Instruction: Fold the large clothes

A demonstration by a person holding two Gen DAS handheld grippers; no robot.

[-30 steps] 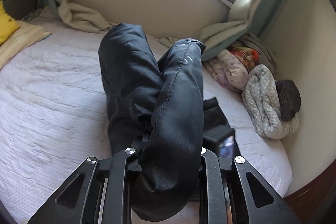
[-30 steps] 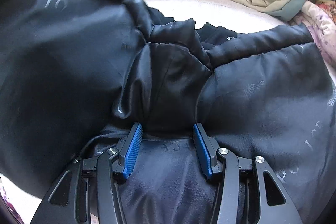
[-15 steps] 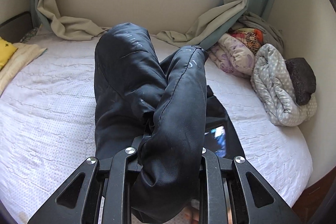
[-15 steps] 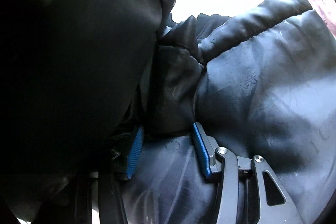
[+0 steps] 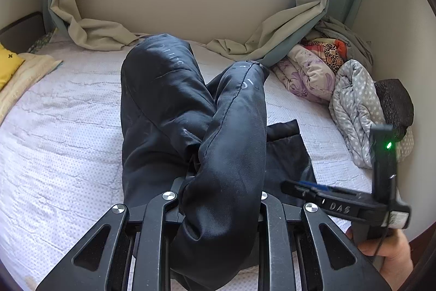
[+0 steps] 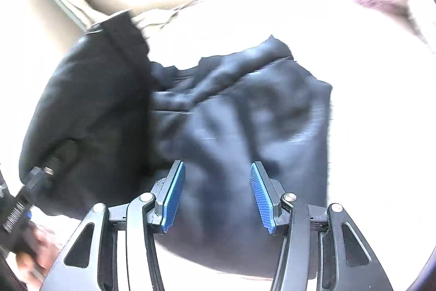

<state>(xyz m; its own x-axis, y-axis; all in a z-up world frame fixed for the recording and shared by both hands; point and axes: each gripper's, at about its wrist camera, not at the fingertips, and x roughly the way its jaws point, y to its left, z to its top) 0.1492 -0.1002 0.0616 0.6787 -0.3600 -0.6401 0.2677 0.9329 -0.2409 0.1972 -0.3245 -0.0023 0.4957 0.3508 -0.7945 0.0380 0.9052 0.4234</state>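
A large dark navy padded jacket (image 5: 169, 111) lies on the bed with its far part raised and bunched. My left gripper (image 5: 218, 179) is shut on a thick fold of the jacket; the fabric hides its fingertips. In the right wrist view the jacket (image 6: 245, 127) lies flatter on the white sheet, and my right gripper (image 6: 218, 182) is open with blue pads (image 6: 174, 192) apart, just above the cloth and holding nothing. The right gripper also shows in the left wrist view (image 5: 302, 187) at lower right, held by a hand.
The bed's white quilted sheet (image 5: 54, 143) spreads to the left. Rolled blankets and clothes (image 5: 351, 102) pile against the right wall. Curtains (image 5: 100, 32) drape onto the bed at the back. A yellow pillow (image 5: 8, 64) sits far left.
My right gripper has let go of the jacket fold, opened and pulled back to the right. The left gripper still holds its fold, and the left view has swung slightly.
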